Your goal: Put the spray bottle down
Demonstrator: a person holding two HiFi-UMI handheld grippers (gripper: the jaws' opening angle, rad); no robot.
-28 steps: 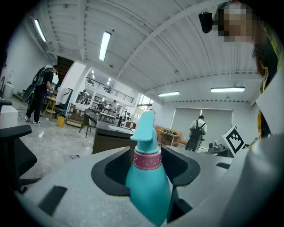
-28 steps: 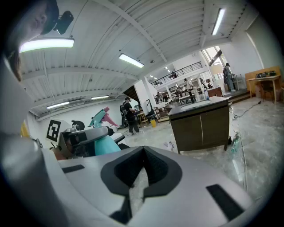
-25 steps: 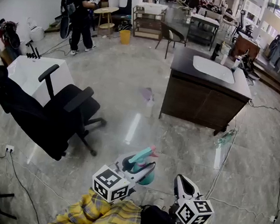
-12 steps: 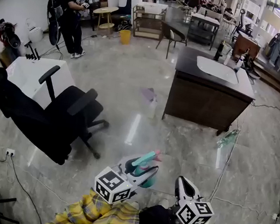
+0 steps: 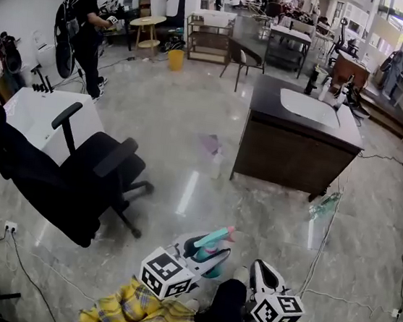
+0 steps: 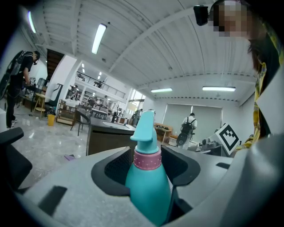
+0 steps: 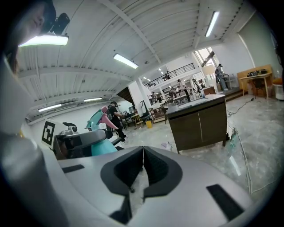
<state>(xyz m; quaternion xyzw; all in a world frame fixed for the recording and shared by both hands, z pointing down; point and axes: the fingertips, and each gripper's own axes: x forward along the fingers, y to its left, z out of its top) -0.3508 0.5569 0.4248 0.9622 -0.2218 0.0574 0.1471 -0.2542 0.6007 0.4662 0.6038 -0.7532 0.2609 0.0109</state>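
A teal spray bottle (image 5: 208, 243) with a pink collar and pink trigger is clamped by its body in my left gripper (image 5: 209, 256), low in the head view, carried above the floor. In the left gripper view the spray bottle (image 6: 147, 186) stands upright between the dark pads, its nozzle pointing left. My right gripper (image 5: 263, 272) is beside it on the right, holding nothing. Its jaws meet at the tips in the right gripper view (image 7: 143, 151), where the spray bottle (image 7: 98, 129) shows at the left.
A dark cabinet with a white sink top (image 5: 295, 142) stands ahead to the right. A black office chair (image 5: 76, 170) and a white table (image 5: 39, 104) are at the left. Cables (image 5: 323, 241) run over the glossy floor. A person in black (image 5: 83, 29) stands far back left.
Both grippers have drifted a little across the floor, the left still holding the bottle. The person in black at the back has walked further left.
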